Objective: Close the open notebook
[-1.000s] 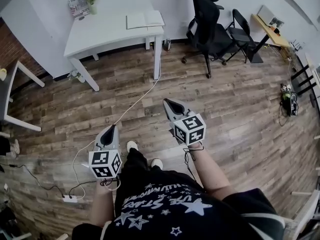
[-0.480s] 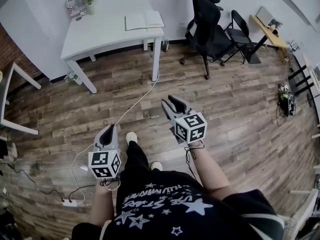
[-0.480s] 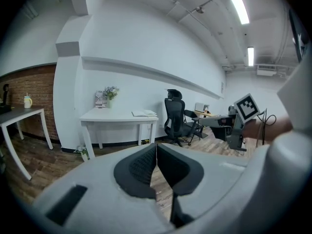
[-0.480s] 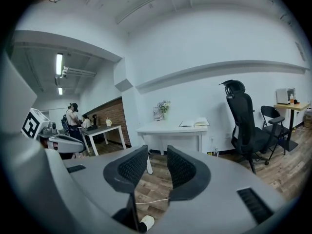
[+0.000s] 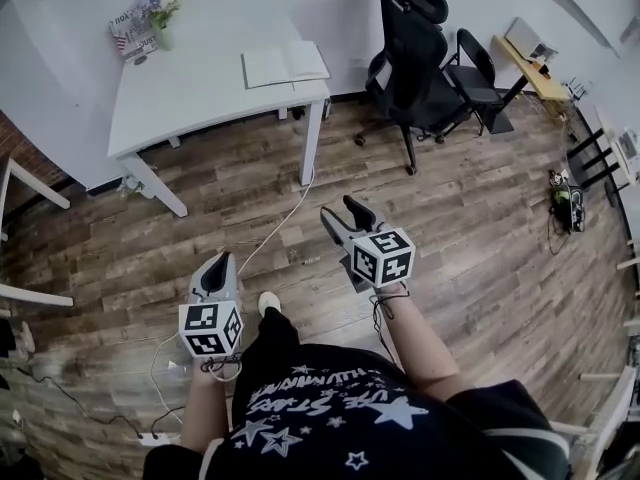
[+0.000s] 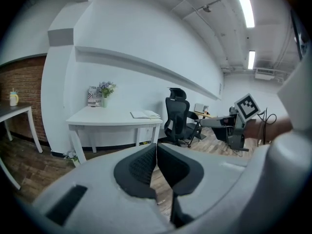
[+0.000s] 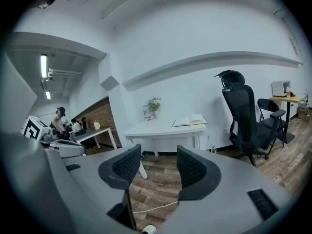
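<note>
Floor (image 5: 480,258): wood planks, wide open stretch between the person and the far furniture. A white cable (image 5: 283,218) runs across it from near the left gripper to the table leg.

Table (image 5: 190,93): white, against the far wall, far left. Nothing but floor lies between it and the grippers.

Chair (image 5: 410,63): black, far, just right of the table, not blocking the table's front edge.

Notebook (image 5: 285,65): lies open and flat at the table's right end, near the far edge, pages up. A vase of flowers (image 5: 160,13) stands at the far left corner, well apart from it. Task not yet begun; the notebook is well out of reach.

Right gripper (image 5: 345,211): held low and forward, pointing toward the table. Jaws have just been opening and stand well apart, nothing between them. Judgement: opened early, ready to take a cover or page edge on arrival.

Left gripper (image 5: 222,260): held low at the person's left side, jaws together, empty. Judgement: idle, likely only needed to steady the book.
</note>
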`<move>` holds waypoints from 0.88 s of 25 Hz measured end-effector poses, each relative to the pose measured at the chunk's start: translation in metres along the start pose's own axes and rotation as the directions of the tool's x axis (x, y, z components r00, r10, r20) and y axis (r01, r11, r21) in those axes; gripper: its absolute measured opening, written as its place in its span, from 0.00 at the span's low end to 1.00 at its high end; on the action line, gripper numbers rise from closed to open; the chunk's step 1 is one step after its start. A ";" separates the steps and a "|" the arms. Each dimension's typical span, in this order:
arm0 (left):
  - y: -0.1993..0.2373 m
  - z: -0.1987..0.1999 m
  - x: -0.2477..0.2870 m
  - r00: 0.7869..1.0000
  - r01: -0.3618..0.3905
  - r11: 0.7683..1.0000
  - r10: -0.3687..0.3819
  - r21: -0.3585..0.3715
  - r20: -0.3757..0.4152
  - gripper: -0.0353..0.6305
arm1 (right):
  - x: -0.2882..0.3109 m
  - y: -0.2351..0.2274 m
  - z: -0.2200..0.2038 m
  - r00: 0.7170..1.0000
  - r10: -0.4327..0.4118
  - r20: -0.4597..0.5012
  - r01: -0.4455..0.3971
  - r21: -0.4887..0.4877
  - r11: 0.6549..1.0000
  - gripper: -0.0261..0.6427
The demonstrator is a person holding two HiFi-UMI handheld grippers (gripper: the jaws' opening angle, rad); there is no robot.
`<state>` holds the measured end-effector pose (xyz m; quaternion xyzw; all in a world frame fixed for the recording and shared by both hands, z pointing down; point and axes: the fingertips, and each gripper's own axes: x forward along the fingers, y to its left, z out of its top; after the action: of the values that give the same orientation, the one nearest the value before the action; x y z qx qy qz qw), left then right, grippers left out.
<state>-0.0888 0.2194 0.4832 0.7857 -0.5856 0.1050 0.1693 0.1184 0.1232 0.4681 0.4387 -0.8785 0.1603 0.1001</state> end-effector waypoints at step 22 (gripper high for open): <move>0.143 0.061 0.123 0.991 0.121 0.993 -0.120 0.004 -0.063 0.09 | 0.160 -0.034 0.070 0.989 -0.151 0.002 0.150 0.116 0.982 0.36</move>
<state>-0.1920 0.0497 0.4926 0.8165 -0.5311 0.1215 0.1908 0.0484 -0.0402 0.4603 0.5098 -0.8327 0.2005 0.0814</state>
